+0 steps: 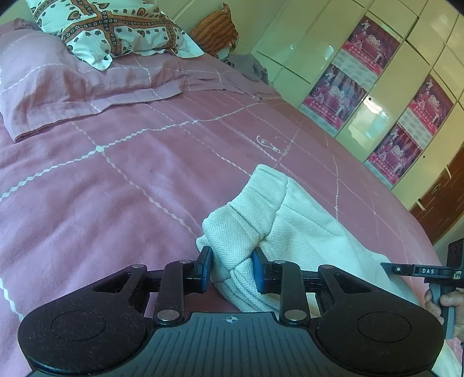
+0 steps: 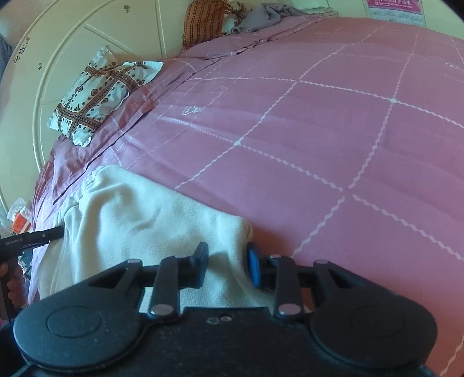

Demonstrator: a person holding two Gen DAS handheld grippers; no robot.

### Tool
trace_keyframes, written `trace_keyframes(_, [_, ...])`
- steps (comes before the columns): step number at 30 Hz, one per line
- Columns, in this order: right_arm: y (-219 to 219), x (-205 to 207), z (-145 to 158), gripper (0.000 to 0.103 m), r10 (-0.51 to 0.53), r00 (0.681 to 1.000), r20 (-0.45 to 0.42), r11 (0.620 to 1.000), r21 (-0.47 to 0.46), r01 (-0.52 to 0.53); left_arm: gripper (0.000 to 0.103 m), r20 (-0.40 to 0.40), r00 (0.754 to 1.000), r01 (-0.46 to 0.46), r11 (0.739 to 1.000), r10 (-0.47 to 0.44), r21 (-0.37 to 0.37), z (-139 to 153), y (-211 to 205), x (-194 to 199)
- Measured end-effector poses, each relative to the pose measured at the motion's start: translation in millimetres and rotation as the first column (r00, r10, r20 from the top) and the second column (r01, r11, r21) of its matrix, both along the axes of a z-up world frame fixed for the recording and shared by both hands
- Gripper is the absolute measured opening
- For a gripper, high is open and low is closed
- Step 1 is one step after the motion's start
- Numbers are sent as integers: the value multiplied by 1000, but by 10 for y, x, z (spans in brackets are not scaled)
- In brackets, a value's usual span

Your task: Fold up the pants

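Landmark: white pants [image 1: 293, 229], bunched at near edge of pink bedspread [image 1: 116, 179]. Beyond pants, toward headboard [image 2: 95, 32]: wide flat cover, free to pass. Far beyond, on left wrist cam's left: patterned pillow [image 1: 113, 29] on raised pink pillow [image 1: 52, 84], blocking. Far corner: orange cushion [image 1: 217, 32] w/ grey cloth [image 1: 249, 65]. Right of pants, past bed edge: cupboard doors [image 1: 385, 87], tight gap.

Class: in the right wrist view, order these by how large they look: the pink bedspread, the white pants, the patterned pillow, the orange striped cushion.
1. pink bedspread
2. white pants, though nearness to the camera enlarges them
3. patterned pillow
4. orange striped cushion, partly cut off by the picture's top edge
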State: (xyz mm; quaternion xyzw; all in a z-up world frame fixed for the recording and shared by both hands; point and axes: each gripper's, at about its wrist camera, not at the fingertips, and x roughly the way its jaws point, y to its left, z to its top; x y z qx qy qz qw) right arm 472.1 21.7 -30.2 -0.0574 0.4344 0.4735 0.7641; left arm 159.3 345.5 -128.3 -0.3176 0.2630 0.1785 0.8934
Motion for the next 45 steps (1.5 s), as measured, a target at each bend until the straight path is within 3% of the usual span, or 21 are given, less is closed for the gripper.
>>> trace_keyframes(4, [76, -263, 87, 26, 60, 984, 165, 997, -60, -51, 29, 12, 1000, 1, 1000, -1, -1, -27, 5, -14])
trace_keyframes(7, [45, -451, 127, 26, 92, 967, 238, 993, -92, -71, 29, 17, 1000, 2, 1000, -2, -3, -38, 13, -20])
trace_keyframes(10, [-60, -538, 143, 27, 91, 962, 257, 993, -96, -68, 29, 17, 1000, 1, 1000, -1, -3, -36, 8, -23])
trace_keyframes(16, [-203, -486, 184, 27, 56, 975, 215, 998, -34, -50, 29, 10, 1000, -3, 1000, 3, 1, -25, -5, -17])
trace_keyframes(26, [172, -270, 51, 27, 35, 988, 153, 999, -6, -35, 29, 12, 1000, -1, 1000, 1, -11, -42, 3, -17])
trace_keyframes(28, [223, -272, 5, 21, 39, 985, 169, 999, -38, -34, 29, 13, 1000, -1, 1000, 1, -5, -38, 0, -21])
trace_keyframes(29, [230, -285, -9, 3, 42, 981, 188, 998, -53, -32, 28, 16, 1000, -1, 1000, 1, 2, -29, -5, -25])
trace_keyframes(30, [225, -293, -15, 2, 35, 975, 219, 997, -72, -20, 25, 26, 1000, -5, 1000, 5, 12, -5, -16, -41])
trace_keyframes(32, [171, -298, 34, 2, -2, 963, 270, 998, -62, 19, 21, 57, 998, -12, 999, 9, 47, 79, -58, -93])
trace_keyframes(34, [89, -298, 141, 2, -63, 948, 311, 998, -6, 68, 21, 12, 1000, -4, 996, 3, 86, 51, -87, -71])
trace_keyframes(36, [85, -253, 104, 2, -83, 947, 310, 996, -11, 91, 23, 21, 1000, -14, 1000, 14, 24, -51, -5, -82])
trace_keyframes(38, [206, -208, -137, 2, -64, 953, 297, 985, -133, 108, 24, 33, 999, -9, 1000, 10, -30, -49, 67, -118])
trace_keyframes(40, [232, -281, -138, 4, -72, 939, 336, 983, -134, 123, 33, 23, 1000, -1, 999, 2, -42, -4, 104, -196])
trace_keyframes(41, [221, -314, -108, 9, -96, 932, 350, 981, -124, 147, 40, 19, 1000, -7, 999, 7, -32, 45, 111, -252])
trace_keyframes(45, [126, -510, 18, 15, -108, 899, 425, 979, -113, 171, 41, 23, 998, -60, 994, 58, 97, 351, 58, -372])
